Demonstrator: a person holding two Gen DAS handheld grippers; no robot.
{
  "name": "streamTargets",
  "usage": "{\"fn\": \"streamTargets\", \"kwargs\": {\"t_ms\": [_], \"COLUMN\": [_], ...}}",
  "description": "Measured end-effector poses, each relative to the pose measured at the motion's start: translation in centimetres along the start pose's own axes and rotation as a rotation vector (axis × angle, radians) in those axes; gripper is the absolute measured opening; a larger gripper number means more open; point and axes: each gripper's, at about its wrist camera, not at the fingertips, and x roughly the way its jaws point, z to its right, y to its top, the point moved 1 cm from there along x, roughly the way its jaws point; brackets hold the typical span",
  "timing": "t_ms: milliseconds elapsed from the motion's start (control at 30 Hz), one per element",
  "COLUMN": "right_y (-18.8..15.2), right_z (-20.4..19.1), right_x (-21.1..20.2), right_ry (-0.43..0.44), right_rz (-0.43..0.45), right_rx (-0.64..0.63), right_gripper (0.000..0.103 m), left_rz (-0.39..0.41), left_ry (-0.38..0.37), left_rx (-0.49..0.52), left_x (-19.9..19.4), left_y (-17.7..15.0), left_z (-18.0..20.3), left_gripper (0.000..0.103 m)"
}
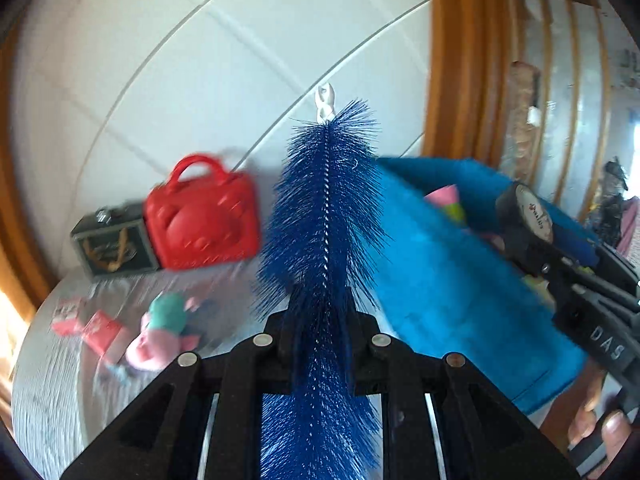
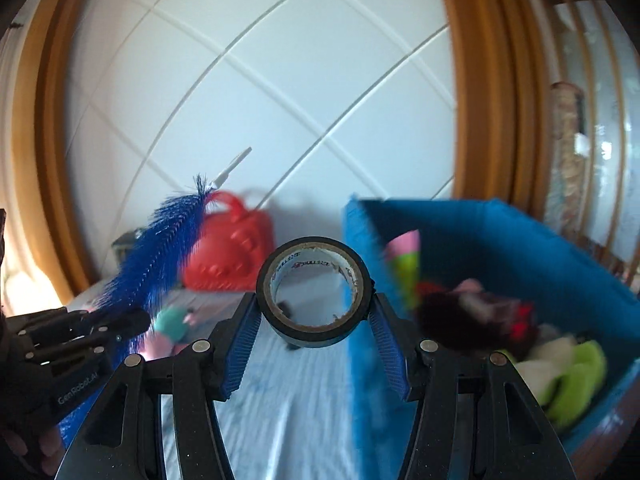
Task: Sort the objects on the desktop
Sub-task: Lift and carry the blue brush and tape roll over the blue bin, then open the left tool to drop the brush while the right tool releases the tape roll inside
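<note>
- We see the blue fabric bin (image 2: 520,248) on our right, the largest thing here, standing on the pale striped tabletop (image 2: 288,412). It already holds soft items: a lime-green plush piece (image 2: 576,380), something dark and furry (image 2: 452,320) and a pink-and-green object (image 2: 404,256). We judge the sorting to be partly done.
- The blue bristle brush (image 1: 324,216) is clamped between the closed fingers of our left gripper (image 1: 320,328), its bristled length pointing up and forward, a white clip (image 1: 325,100) at its tip. It is lifted off the table, beside the bin but not over it.
- The red toy handbag (image 1: 204,220) stands on the table at the back, touching or just in front of a dark green case (image 1: 112,244). Both are still outside the bin.
- The roll of black tape (image 2: 314,292) sits between the pads of our right gripper (image 2: 314,320), which is closed part-way onto its sides, hole facing the camera. It is held above the table, just left of the bin's near wall.
- The pink pig toy in a teal top (image 1: 164,336) lies on the table near the left gripper, unsorted.
- Small red-and-white packets (image 1: 88,324) lie beside the pig, also left to do.
- We judge two items in hand and at least four waiting.
</note>
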Motion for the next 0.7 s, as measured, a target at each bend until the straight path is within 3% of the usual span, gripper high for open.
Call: {"fn": "streamTargets", "kwargs": {"t_ms": [233, 500, 700], "right_y": [1.3, 2.1, 1.4], "right_z": [8.1, 16.4, 21.1], "right_x": [-2.3, -3.5, -3.4], "right_ry": [-0.124, -0.239, -0.302], "right_rz": [0.040, 0.056, 0.019], "right_rx": [0.034, 0.069, 0.103], "right_gripper": [0.056, 0.056, 0.056], "left_rz": [0.044, -0.007, -0.054], "left_ry": [-0.137, -0.257, -0.238], "left_rx": [0.029, 0.031, 0.053], "left_x": [0.8, 3.4, 5.9], "left_y": [4.1, 7.5, 8.0], "left_z": [9.5, 19.1, 23.4], "left_gripper": [0.016, 0.016, 0.016]}}
